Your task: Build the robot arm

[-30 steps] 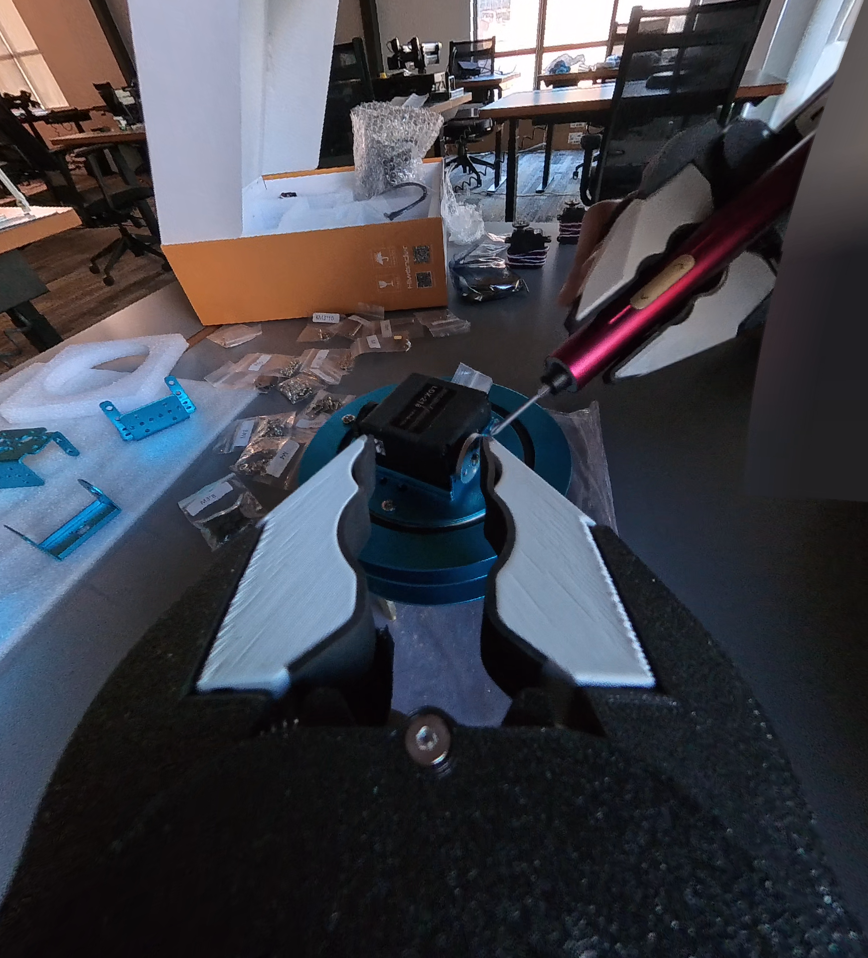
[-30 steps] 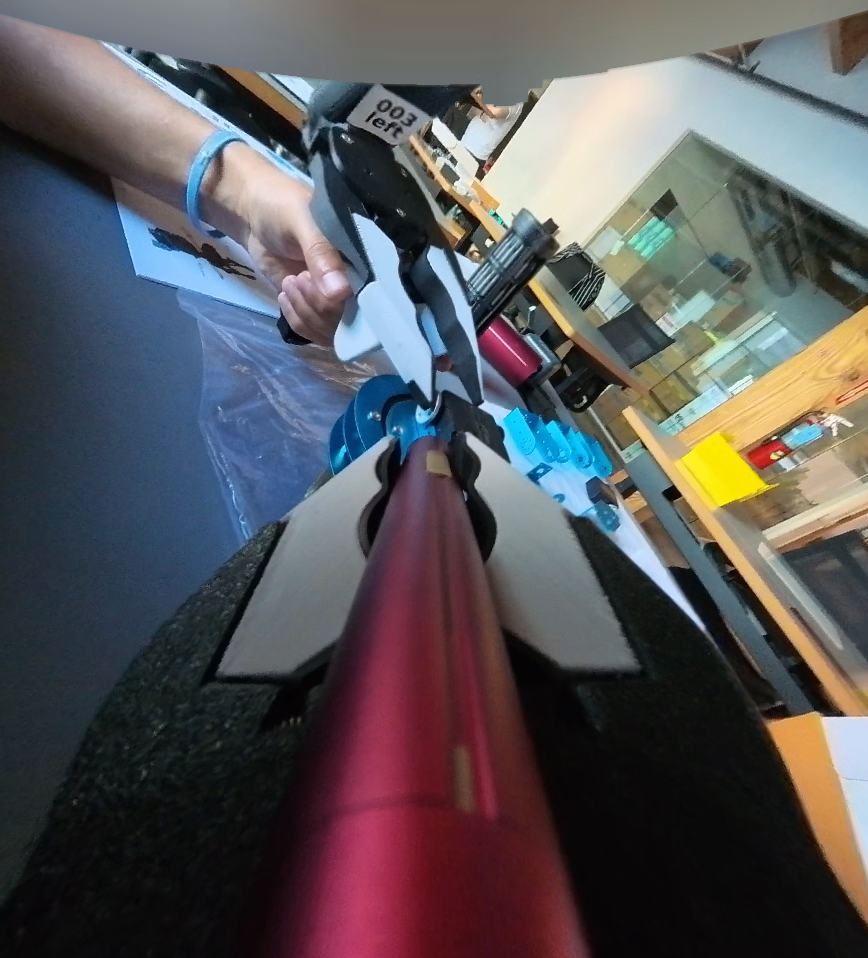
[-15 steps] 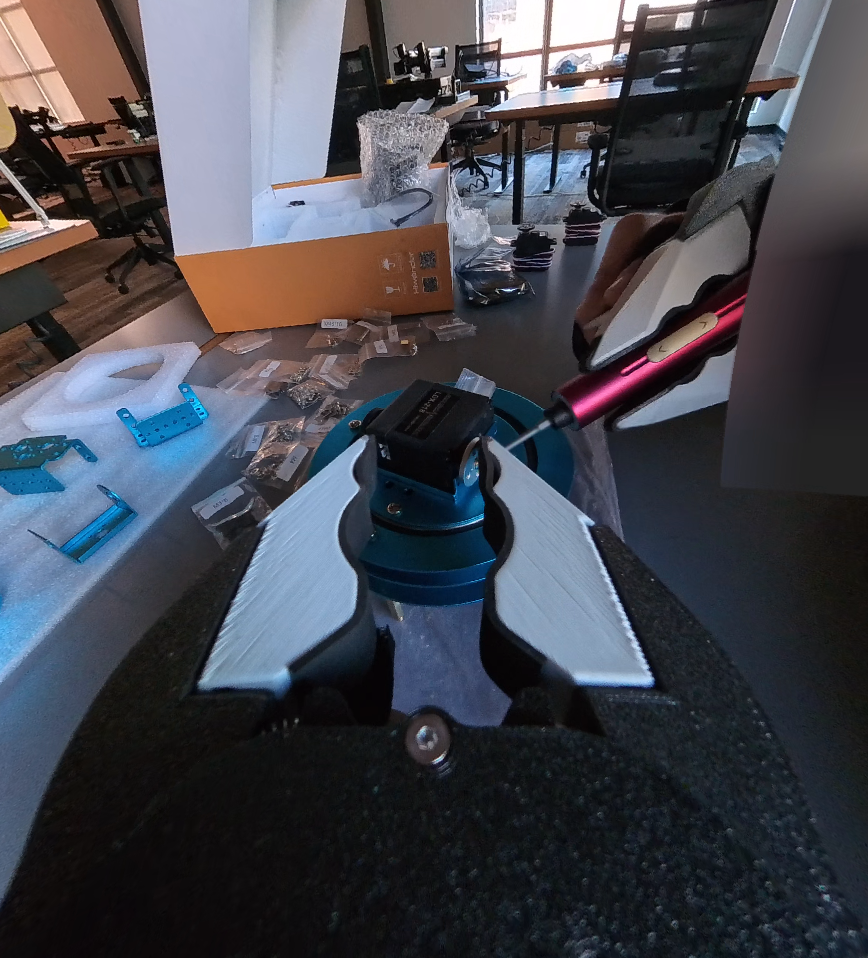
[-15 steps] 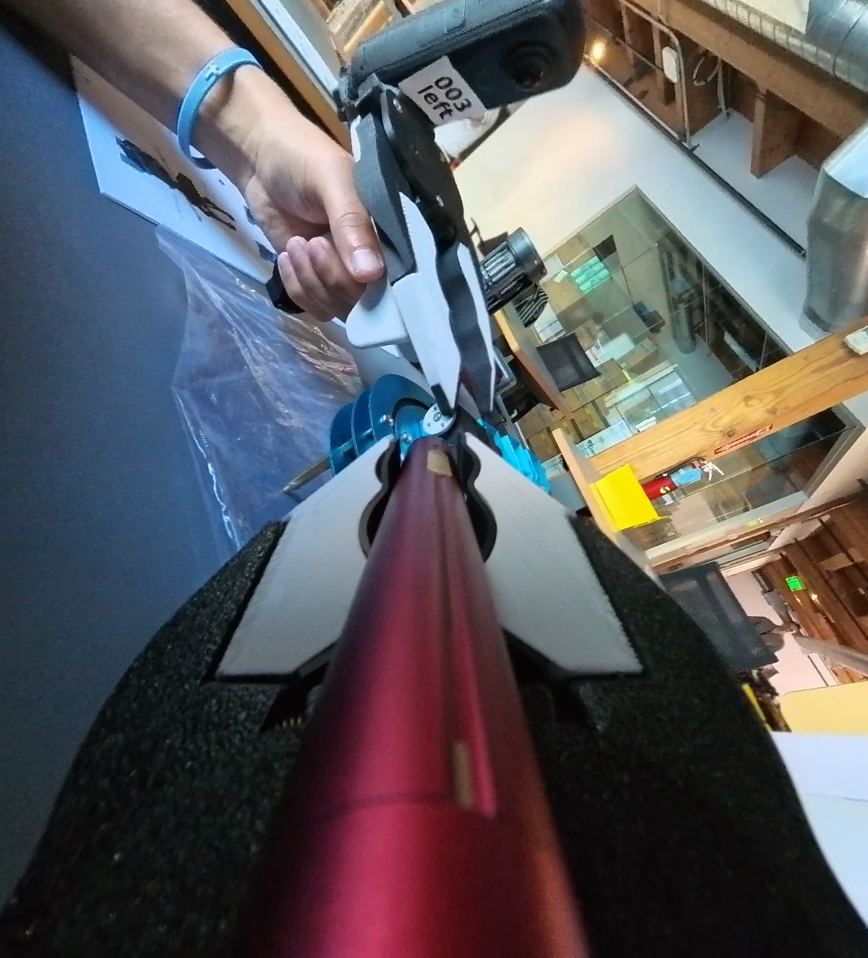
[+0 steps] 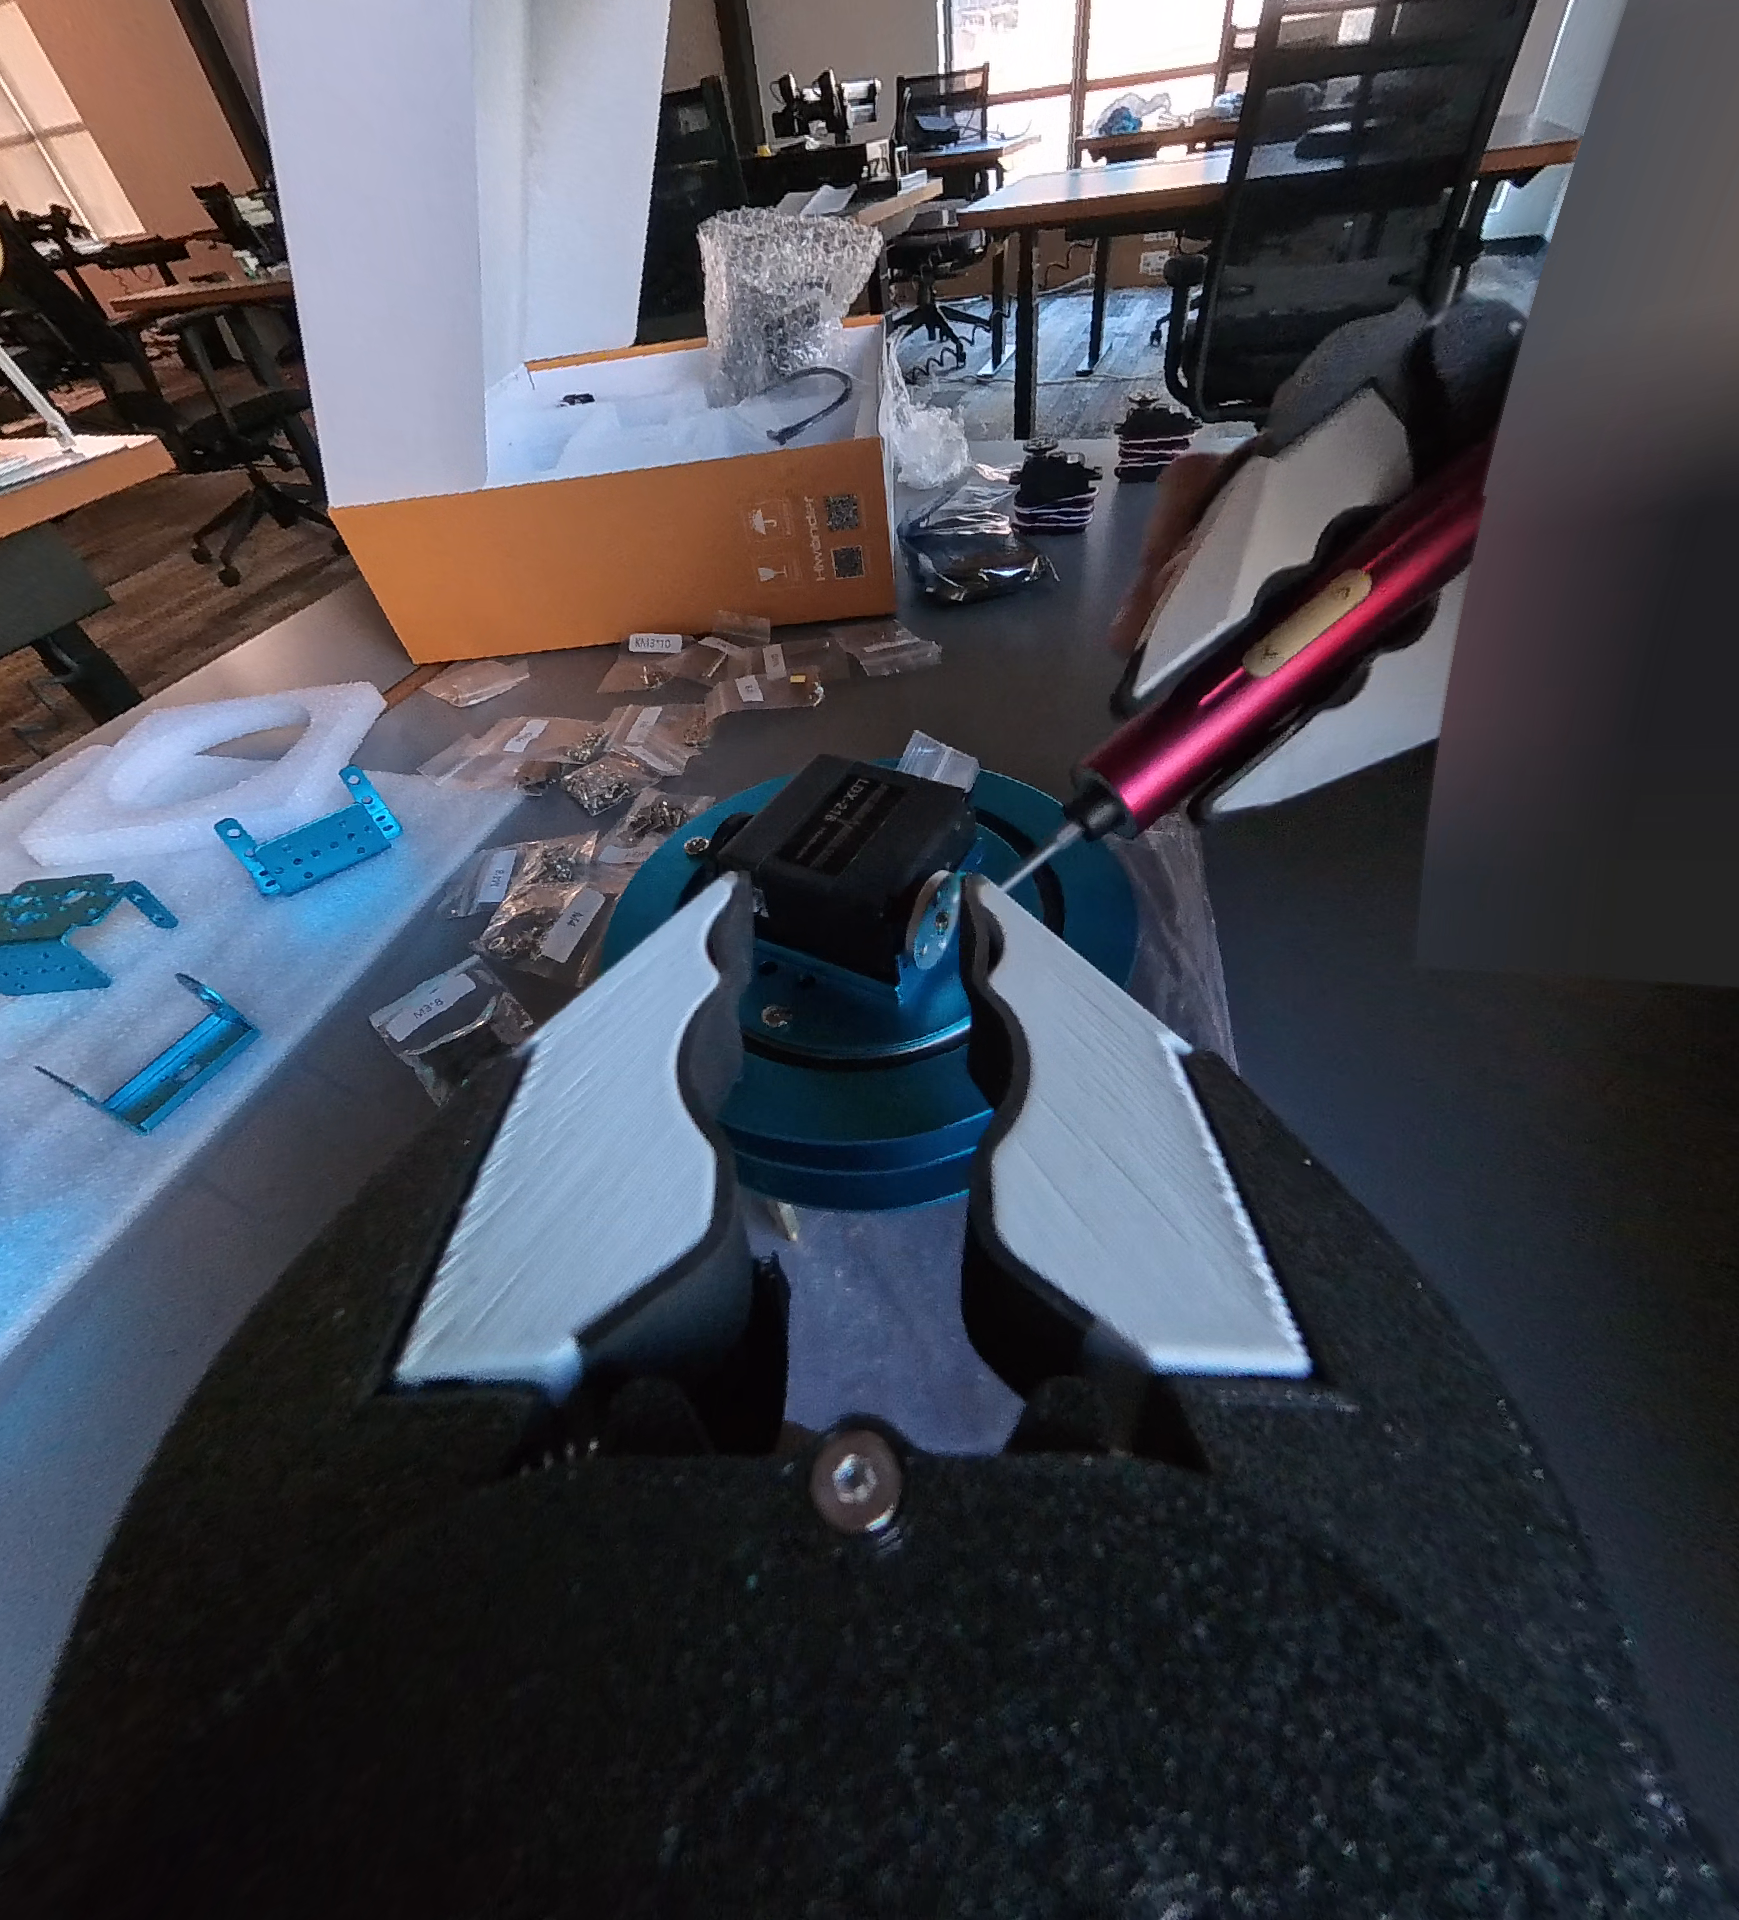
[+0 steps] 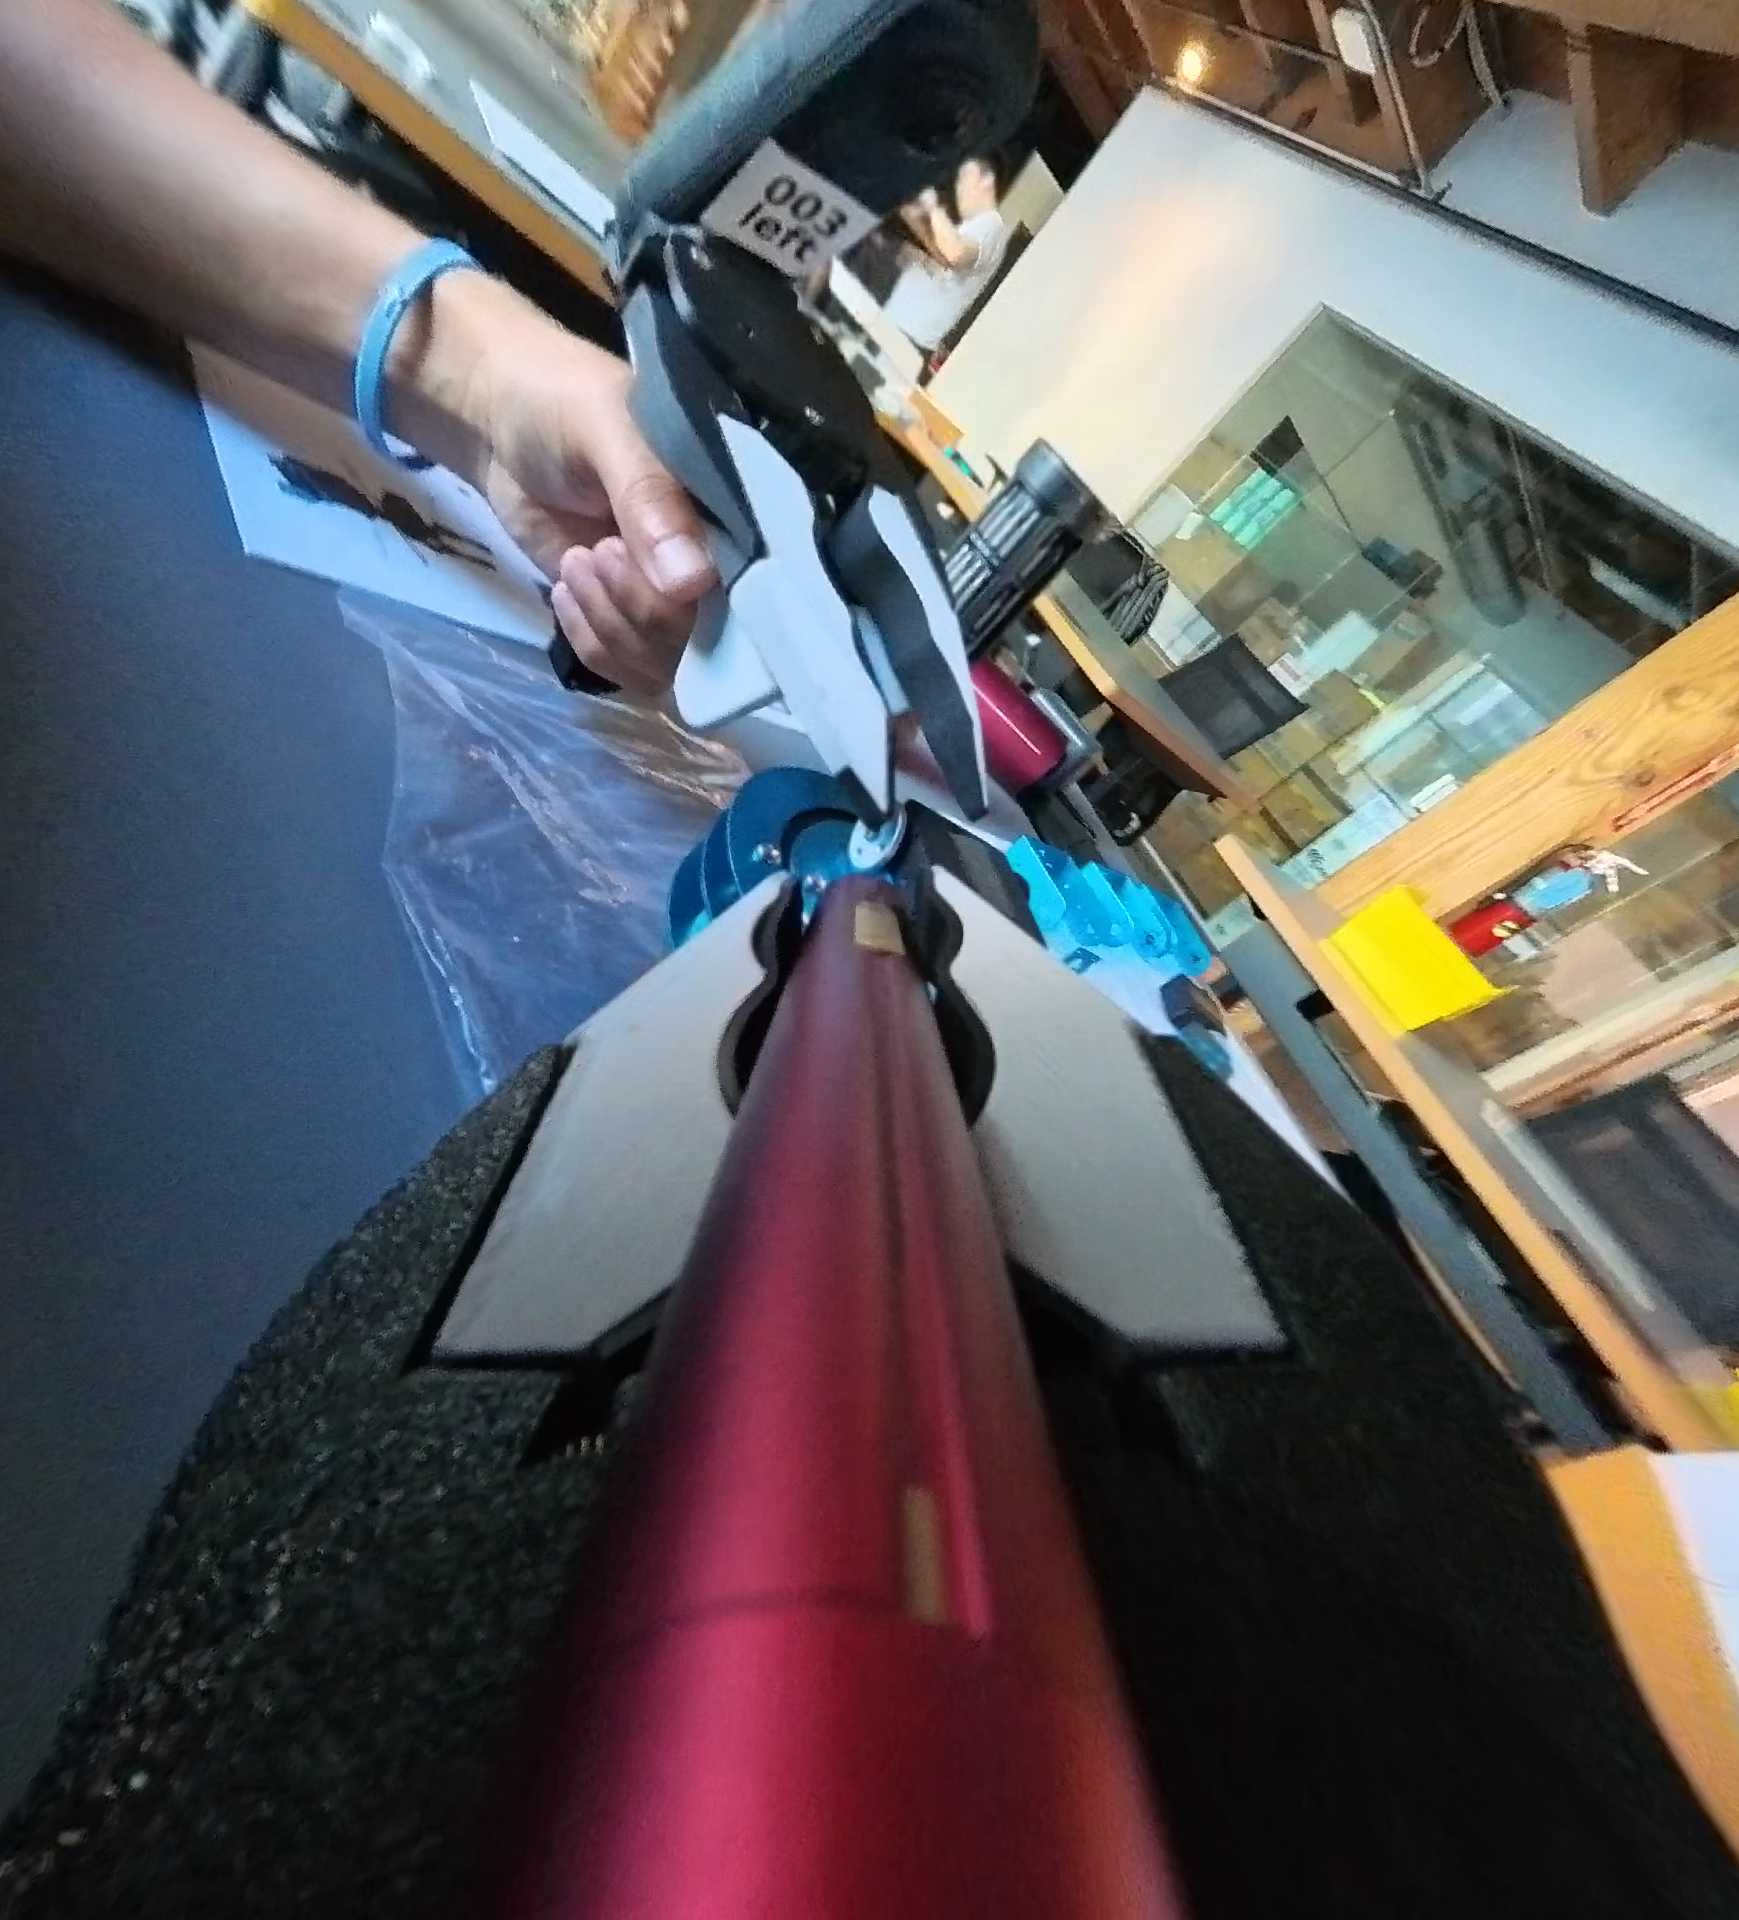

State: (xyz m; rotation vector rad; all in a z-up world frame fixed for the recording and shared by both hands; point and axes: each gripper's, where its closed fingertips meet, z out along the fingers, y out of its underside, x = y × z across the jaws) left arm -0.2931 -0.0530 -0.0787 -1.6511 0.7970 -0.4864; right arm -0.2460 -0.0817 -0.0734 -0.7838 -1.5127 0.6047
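My left gripper (image 5: pixel 849 896) is shut on a black servo (image 5: pixel 844 831) seated in a blue bracket on a round blue base (image 5: pixel 1062 914). My fingertips press its two sides. My right gripper (image 6: pixel 860 920) is shut on a red electric screwdriver (image 6: pixel 844 1351). In the left wrist view the screwdriver (image 5: pixel 1260 686) comes in from the upper right. Its thin bit points at the silver disc (image 5: pixel 932 920) on the servo's right side, by my right fingertip. In the right wrist view the left gripper (image 6: pixel 891 805) and the hand (image 6: pixel 574 468) holding it stand above the blue base (image 6: pixel 730 831).
An open orange box (image 5: pixel 616 561) stands behind the base. Small bags of screws (image 5: pixel 553 914) lie to its left. Blue brackets (image 5: pixel 304 831) rest on white foam at the left. A clear plastic bag (image 6: pixel 532 810) and a printed sheet (image 6: pixel 325 499) lie on the dark table. There is about 6 cm between the tips of the two grippers.
The screwdriver dipped lower, then rose and steepened again, with its bit staying at the servo's right side. The left gripper kept its hold on the servo.
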